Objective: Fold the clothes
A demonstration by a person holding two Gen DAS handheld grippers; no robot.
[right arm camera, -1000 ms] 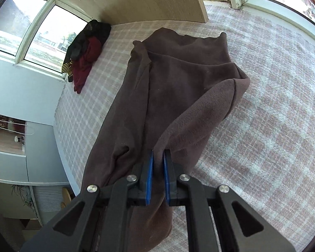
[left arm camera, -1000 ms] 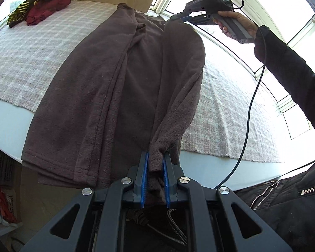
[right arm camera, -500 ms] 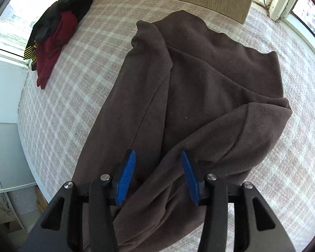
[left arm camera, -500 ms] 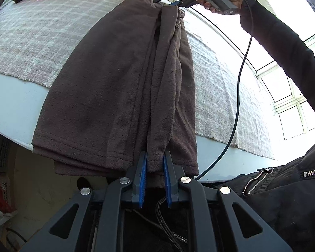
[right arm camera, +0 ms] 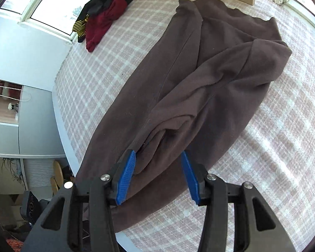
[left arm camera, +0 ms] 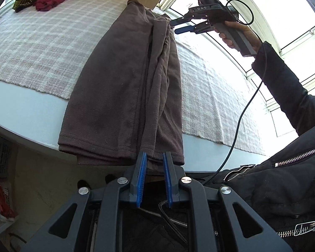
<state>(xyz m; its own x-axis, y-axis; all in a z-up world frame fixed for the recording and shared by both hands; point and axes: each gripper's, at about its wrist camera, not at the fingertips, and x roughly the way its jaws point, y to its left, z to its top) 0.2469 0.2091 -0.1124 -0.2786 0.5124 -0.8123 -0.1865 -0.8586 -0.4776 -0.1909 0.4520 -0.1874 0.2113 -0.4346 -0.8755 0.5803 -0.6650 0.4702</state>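
One soft, fuzzy brown fleece garment [left arm camera: 126, 88] is laid long and flat, folded into a narrow strip, on one pink and white checked woven blanket [left arm camera: 42, 48]. The blanket is spread over a pale blue bed edge [left arm camera: 21, 113]. The garment's stitched hem hangs over that edge, just in front of the left gripper [left arm camera: 154, 166].

Two black hand-held grippers with ridged blue pads are seen. The left gripper's jaws are nearly together, and a fold of the brown hem is pinched between its pads.

The right gripper [right arm camera: 158, 168] is seen from its own camera with its jaws standing apart. They have just been opening. A soft rolled fold of the garment lies between the blue pads, but it is not squeezed. In the left view the right gripper [left arm camera: 181, 26] is held in one hand [left arm camera: 241, 35] in a black sleeve, at the far end of the garment, with its tips just beside the cloth.

Far ahead and to the left of both grippers, one small heap of clothes [right arm camera: 107, 14] is piled: dark red, black, and yellow-striped pieces.
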